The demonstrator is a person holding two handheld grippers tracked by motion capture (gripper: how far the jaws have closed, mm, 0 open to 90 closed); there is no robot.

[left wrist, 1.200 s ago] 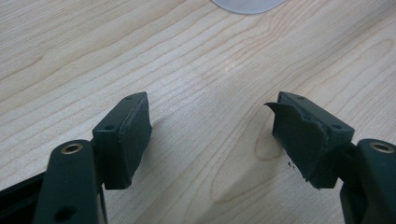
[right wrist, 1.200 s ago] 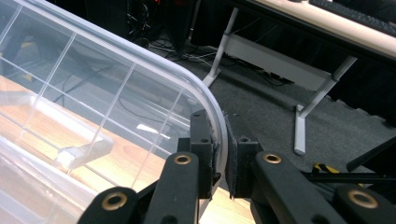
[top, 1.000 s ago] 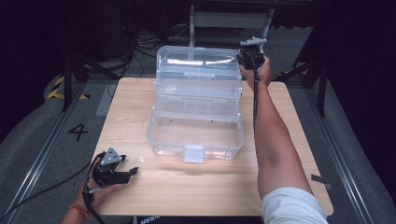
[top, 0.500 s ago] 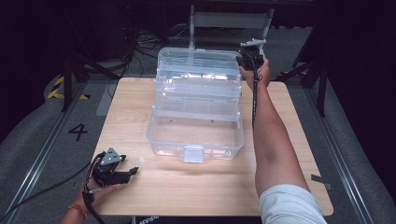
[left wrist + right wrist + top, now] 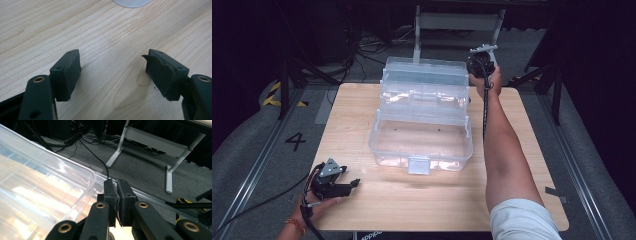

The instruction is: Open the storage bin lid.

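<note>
A clear plastic tiered box stands open in the middle of the wooden table, its lid tipped back at the far side. My right gripper is held up at the lid's far right corner. In the right gripper view its jaws are shut pad against pad with nothing between them, and the clear lid lies just to their left. My left gripper rests on the table near the front left corner. It is open over bare wood.
A white latch tab hangs on the box's front wall. A grey frame leg and cables lie on the dark floor beyond the far table edge. Bare wood flanks the box.
</note>
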